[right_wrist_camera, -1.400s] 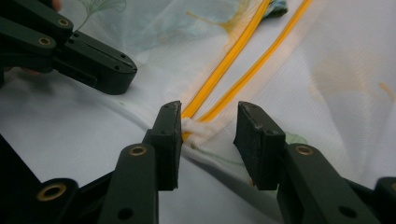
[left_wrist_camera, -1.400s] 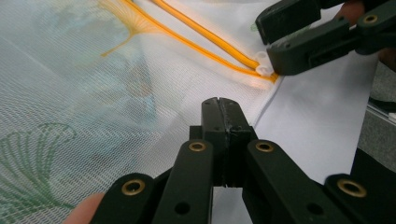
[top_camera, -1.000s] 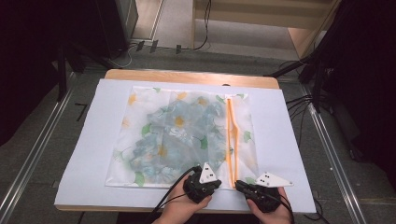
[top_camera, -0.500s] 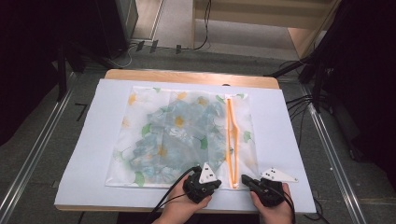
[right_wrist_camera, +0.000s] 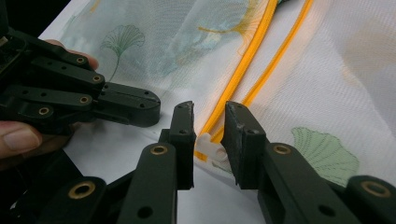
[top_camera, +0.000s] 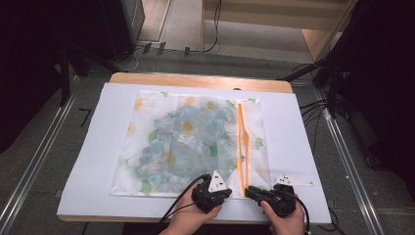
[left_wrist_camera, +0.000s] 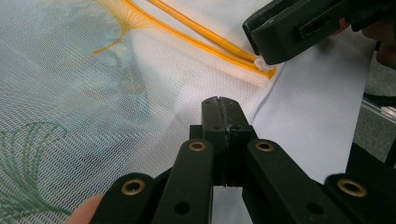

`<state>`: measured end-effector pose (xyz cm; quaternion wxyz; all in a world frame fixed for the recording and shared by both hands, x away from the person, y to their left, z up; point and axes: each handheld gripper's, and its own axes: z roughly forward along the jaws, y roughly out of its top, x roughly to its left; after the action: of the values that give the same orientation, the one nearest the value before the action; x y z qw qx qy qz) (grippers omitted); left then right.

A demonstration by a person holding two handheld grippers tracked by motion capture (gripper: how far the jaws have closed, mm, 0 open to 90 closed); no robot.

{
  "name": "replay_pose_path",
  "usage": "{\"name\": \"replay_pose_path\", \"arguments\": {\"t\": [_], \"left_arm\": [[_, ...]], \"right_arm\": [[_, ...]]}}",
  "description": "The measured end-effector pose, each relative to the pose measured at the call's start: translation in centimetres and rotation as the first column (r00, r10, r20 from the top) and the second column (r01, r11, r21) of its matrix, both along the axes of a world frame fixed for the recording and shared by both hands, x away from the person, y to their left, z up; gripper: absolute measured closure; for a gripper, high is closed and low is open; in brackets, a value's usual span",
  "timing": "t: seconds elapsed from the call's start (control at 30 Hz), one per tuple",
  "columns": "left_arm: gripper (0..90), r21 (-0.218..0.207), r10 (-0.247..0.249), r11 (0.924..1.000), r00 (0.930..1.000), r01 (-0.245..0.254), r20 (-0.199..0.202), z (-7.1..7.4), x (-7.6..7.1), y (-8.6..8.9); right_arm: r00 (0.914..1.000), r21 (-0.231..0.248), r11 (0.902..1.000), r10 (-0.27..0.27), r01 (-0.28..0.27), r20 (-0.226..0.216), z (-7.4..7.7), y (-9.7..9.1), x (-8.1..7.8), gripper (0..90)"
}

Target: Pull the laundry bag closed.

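white zipper pull (right_wrist_camera: 208,145) between right gripper (right_wrist_camera: 208,122) jaws

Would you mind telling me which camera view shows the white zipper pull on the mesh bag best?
The right gripper view: the white zipper pull sits close up between the right gripper, at the end of the orange zipper. The left gripper view shows it partly covered by that gripper; in the high view it is too small to tell.

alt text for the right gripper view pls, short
The right claw stands slightly open around the white zipper pull at the end of an orange zipper on a floral mesh bag. The left claw, shut, lies beside it on the bag's edge.
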<state>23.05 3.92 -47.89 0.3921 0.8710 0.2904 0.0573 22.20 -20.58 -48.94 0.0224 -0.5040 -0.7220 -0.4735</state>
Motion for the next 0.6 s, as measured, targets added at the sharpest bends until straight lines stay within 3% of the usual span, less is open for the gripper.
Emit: {"name": "replay_pose_path", "arguments": {"t": [0.4,0.47,0.5,0.57,0.6], "left_arm": [[90.0,0.000,-0.005,1.0000,1.0000,0.005,-0.005,0.0,0.1,0.1],[90.0,-0.001,-0.005,1.0000,1.0000,0.005,-0.004,0.0,0.1,0.1],[90.0,-0.001,-0.005,1.0000,1.0000,0.005,-0.005,0.0,0.1,0.1],[90.0,-0.002,-0.005,1.0000,1.0000,0.005,-0.006,0.0,0.1,0.1],[90.0,-0.001,-0.006,1.0000,1.0000,0.006,-0.005,0.0,0.1,0.1]], "right_arm": [[0.9999,0.022,0.9997,0.010,-0.010,0.001,-0.1,-1.1,-0.9,74.1],[0.9996,0.021,0.9996,0.019,-0.019,0.019,0.0,-1.1,-1.1,72.5],[0.9994,0.017,0.9995,0.026,-0.026,0.024,0.1,-1.0,-1.2,71.8],[0.9975,-0.059,0.9977,0.038,-0.034,0.060,0.0,-0.6,-1.3,71.7],[0.9975,-0.059,0.9977,0.038,-0.034,0.060,0.0,-0.6,-1.3,71.7]]}}
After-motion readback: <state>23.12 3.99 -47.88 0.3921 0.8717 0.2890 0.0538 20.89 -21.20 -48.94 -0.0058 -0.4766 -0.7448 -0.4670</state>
